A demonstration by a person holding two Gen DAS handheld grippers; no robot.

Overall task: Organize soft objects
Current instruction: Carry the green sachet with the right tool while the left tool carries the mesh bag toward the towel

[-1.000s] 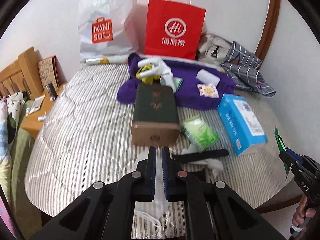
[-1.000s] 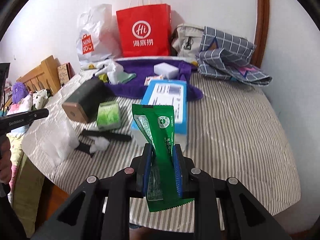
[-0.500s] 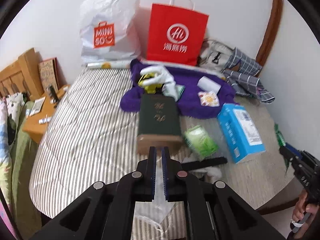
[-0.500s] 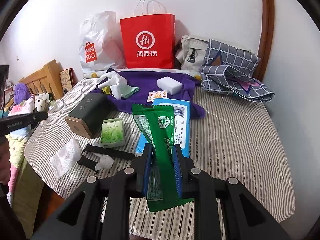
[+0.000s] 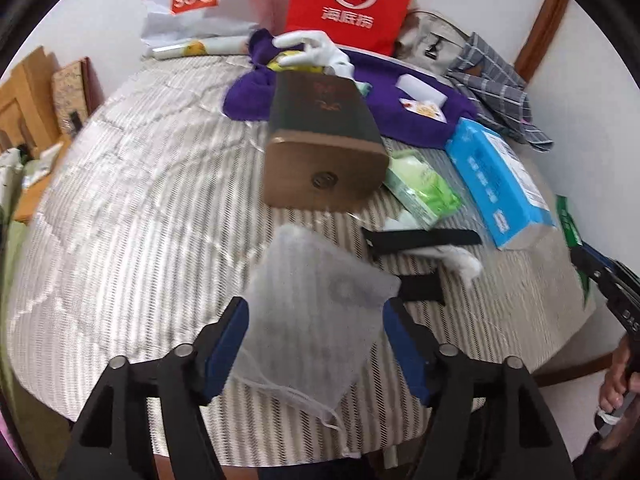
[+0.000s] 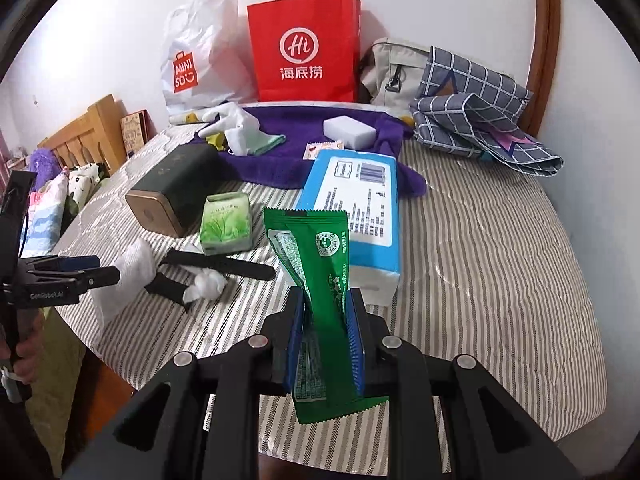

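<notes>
Left tongs [image 5: 316,344] have just been opening, white pouch [image 5: 316,304] loose between them; draw back toward 6 o'clock. Right tongs [image 6: 326,344] clamp the green packet [image 6: 320,276].

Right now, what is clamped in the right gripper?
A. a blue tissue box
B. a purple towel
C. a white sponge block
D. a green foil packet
D. In the right wrist view, the right gripper has its blue pads pressed on both sides of the green foil packet, which stands up between them, while the box, the sponge and the towel lie on the bed beyond.
</notes>
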